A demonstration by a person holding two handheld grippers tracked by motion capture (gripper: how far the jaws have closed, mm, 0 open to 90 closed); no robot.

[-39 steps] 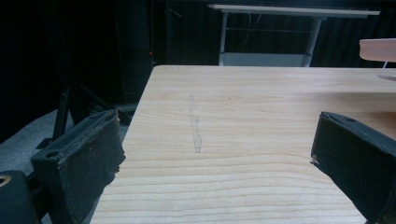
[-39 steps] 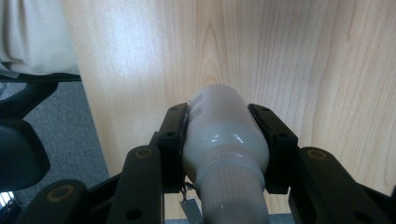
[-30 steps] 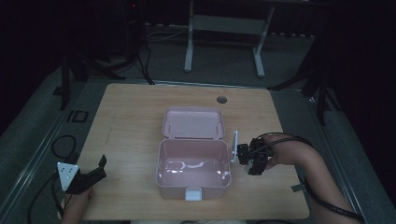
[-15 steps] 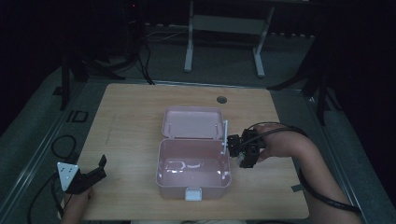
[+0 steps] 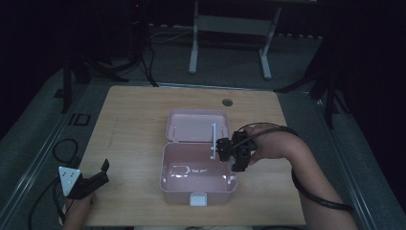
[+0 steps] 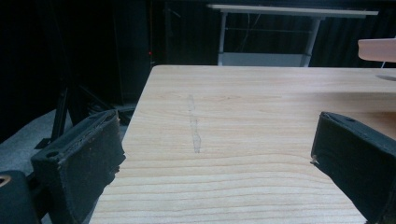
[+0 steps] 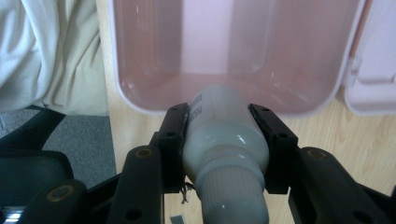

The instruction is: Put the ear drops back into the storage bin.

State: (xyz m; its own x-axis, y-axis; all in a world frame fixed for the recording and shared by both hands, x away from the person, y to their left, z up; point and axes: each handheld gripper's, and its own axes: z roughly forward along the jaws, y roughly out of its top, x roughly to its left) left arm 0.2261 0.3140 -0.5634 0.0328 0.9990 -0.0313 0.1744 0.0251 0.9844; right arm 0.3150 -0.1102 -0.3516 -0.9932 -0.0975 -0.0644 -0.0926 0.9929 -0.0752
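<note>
White plastic bottle with a ribbed cap (image 7: 224,154), clamped between the jaws of the right gripper (image 5: 233,152), hangs at the right rim of the open pink plastic box (image 5: 197,188), whose lid (image 5: 196,126) lies flat behind it on the wooden tabletop (image 5: 129,124). Left gripper (image 5: 88,182) rests near the tabletop's front-left corner, well apart from the box, jaws spread wide and holding nothing.

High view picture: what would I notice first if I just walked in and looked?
The open pink box in the middle of the wooden table, with its lid laid flat behind it. Next, the right gripper at the box's right rim, its jaws shut on a white bottle pointed into the box. The left gripper waits open at the table's near left corner.
</note>
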